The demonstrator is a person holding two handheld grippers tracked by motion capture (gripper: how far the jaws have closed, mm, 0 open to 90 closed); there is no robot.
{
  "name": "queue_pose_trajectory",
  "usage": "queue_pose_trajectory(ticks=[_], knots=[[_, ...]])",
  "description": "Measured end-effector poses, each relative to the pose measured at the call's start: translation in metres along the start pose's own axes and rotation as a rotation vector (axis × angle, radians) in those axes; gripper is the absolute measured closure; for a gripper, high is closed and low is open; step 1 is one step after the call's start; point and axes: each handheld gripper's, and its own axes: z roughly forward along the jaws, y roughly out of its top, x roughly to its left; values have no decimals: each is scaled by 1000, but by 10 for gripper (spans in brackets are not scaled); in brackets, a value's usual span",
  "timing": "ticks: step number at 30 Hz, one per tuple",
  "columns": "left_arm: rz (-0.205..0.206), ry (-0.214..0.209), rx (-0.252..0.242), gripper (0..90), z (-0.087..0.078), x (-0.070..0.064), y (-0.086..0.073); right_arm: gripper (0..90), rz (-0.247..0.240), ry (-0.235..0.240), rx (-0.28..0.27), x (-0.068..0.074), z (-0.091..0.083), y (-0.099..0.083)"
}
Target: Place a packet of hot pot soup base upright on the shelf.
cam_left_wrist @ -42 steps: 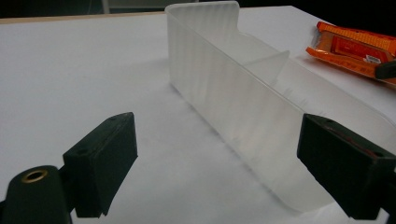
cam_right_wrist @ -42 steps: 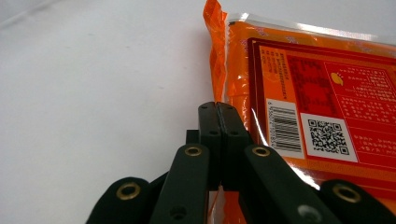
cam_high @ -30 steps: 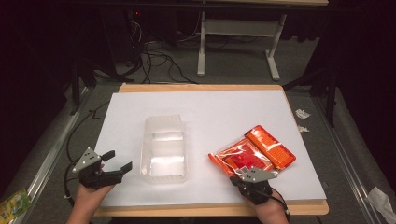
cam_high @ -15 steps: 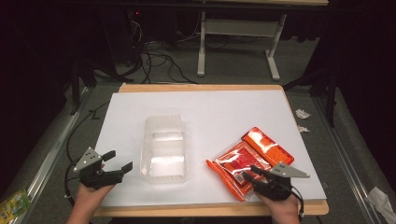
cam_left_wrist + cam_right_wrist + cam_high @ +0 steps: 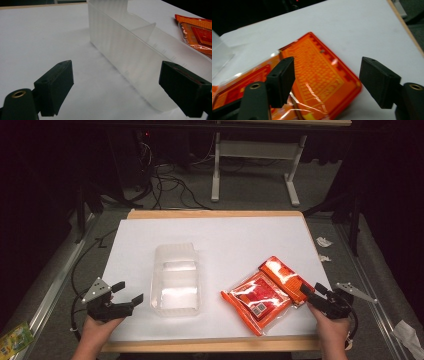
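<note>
A clear plastic container (image 5: 175,280) with an inner divider stands left of the white table top's middle. Two orange packets lie at the front right. The larger packet (image 5: 257,300) overlaps the smaller packet (image 5: 285,274). My left gripper (image 5: 129,291) is open near the front left corner and points at the container, a short way off it. In the left gripper view the container's wall (image 5: 130,50) runs between the spread jaws of my left gripper (image 5: 116,72). My right gripper (image 5: 312,289) is open at the smaller packet's right end. In the right gripper view that packet (image 5: 319,75) lies under my right gripper (image 5: 327,67).
The white sheet (image 5: 225,240) lies on a wooden table whose front edge (image 5: 210,344) is close to both hands. Cables (image 5: 165,180) and a desk frame (image 5: 250,155) are on the floor behind. Crumpled paper (image 5: 322,242) lies right of the table, and a green wrapper (image 5: 15,337) at the lower left.
My right gripper has moved right, from the front of the larger packet to the right end of the smaller one. The larger packet has shifted slightly. The left gripper has held still.
</note>
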Motion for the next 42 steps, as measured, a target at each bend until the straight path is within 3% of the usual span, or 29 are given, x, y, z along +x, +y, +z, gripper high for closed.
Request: queue_pose_trajectory(ticks=[4,8,11,16,22,27,32,33,34,36,38,42], knots=[[4,0,4,129,1,0,0,252,82,-18,19,-18,3,0],[6,-3,6,129,1,0,0,240,147,0,47,-24,11,0],[7,-2,7,129,1,0,0,247,179,-5,85,-21,19,0],[8,0,7,129,1,0,0,321,180,29,104,-20,27,-1],[1,-1,4,130,0,1,-1,472,152,98,75,-10,26,-1],[0,-1,-2,130,0,1,-1,528,139,114,68,-1,27,-3],[4,2,-3,130,1,-1,0,590,129,64,92,3,35,-3],[2,0,-5,131,2,-1,0,659,130,38,101,2,37,-3],[4,0,-3,131,2,-1,0,659,130,38,101,2,37,-3],[10,1,1,131,1,-1,0,818,122,24,88,1,36,-2],[12,-1,-1,131,1,-1,0,900,86,12,73,2,35,1],[8,-3,-9,132,-1,0,0,900,6,-14,46,13,36,6]])
